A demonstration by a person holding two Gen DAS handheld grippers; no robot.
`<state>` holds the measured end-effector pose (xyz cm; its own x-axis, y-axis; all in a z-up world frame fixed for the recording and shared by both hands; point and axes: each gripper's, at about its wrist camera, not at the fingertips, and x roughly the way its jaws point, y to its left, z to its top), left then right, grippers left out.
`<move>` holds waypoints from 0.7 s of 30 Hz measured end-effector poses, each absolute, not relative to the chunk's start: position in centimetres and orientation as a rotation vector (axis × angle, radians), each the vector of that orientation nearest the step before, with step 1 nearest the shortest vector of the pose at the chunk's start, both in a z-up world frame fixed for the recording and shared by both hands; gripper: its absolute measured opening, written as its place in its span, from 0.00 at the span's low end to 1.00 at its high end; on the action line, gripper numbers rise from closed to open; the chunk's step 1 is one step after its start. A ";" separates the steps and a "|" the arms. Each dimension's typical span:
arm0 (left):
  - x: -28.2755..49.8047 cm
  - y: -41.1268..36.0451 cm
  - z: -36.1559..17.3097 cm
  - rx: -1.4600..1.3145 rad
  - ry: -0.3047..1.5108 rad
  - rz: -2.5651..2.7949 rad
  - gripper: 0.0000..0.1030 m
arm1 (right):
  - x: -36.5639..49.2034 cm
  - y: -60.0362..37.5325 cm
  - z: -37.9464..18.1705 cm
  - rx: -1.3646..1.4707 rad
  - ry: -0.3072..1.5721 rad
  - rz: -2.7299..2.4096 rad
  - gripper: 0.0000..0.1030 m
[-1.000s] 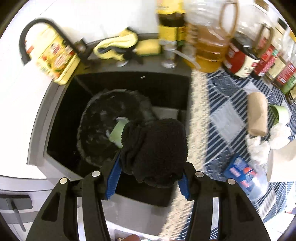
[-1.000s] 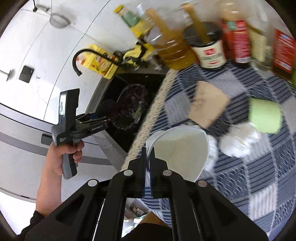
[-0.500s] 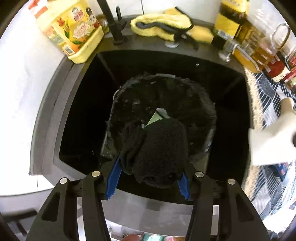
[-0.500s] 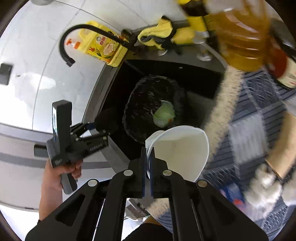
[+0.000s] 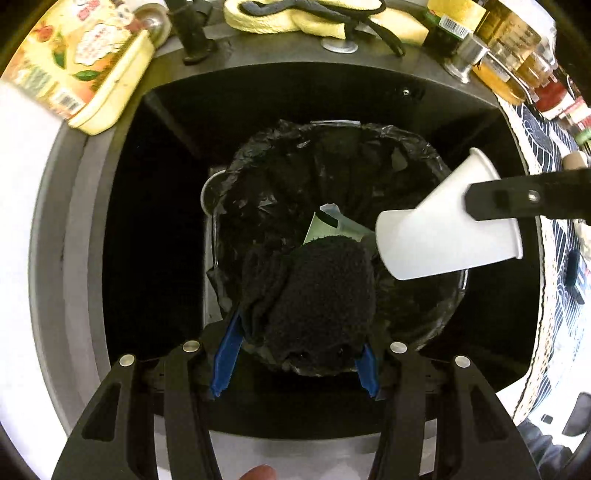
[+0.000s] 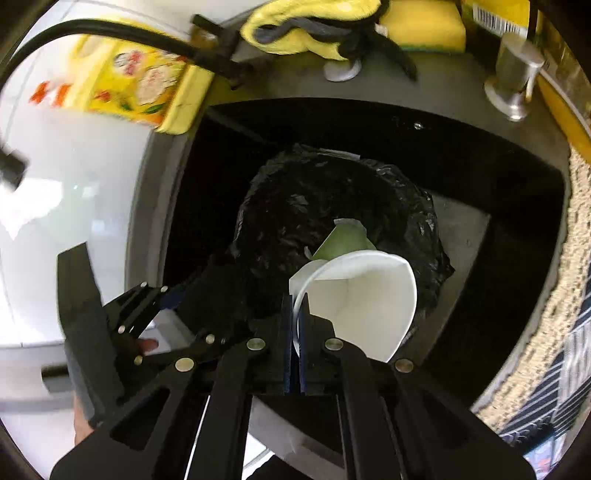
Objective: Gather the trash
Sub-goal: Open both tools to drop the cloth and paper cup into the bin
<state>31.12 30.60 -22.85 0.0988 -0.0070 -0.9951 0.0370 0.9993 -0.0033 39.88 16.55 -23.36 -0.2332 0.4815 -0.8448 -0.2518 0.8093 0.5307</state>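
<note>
- Over the dark sink [image 5: 92, 258], we hold both grippers above a bin lined with a black trash bag [image 5: 332, 177]; a pale green scrap [image 6: 341, 242] already lies inside it.
- Our left gripper [image 5: 295, 373] is clenched on a black fuzzy cloth [image 5: 317, 295], which bulges between the blue pads and hangs over the near side of the bag's mouth.
- Our right gripper [image 6: 294, 332] is pinched tight on the rim of a white paper cup [image 6: 369, 295], squashing that rim flat; in the left view the cup [image 5: 443, 229] hangs tilted over the bag's right edge.
- We judge the step in hand to be the drop: both pieces of trash sit above the opening, neither released yet.
- Next, we would need to open the jaws while each item is well inside the rim; the cup sits close to the edge, so nudging it toward the centre first seems wise.
- A yellow rag [image 5: 295, 18] and a yellow bottle [image 5: 85, 66] rest on the sink's back ledge.
</note>
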 end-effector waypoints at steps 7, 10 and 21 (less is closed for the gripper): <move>32.2 31.5 -25.3 0.035 1.521 -0.110 0.55 | 40.6 17.4 -25.9 0.273 1.732 0.606 0.41; 32.3 31.8 -25.5 0.042 1.523 -0.121 0.56 | 40.3 17.2 -25.8 0.283 1.727 0.590 0.41; 32.4 32.1 -23.7 0.024 1.491 -0.147 0.62 | 38.4 14.0 -20.9 0.339 1.642 0.594 0.41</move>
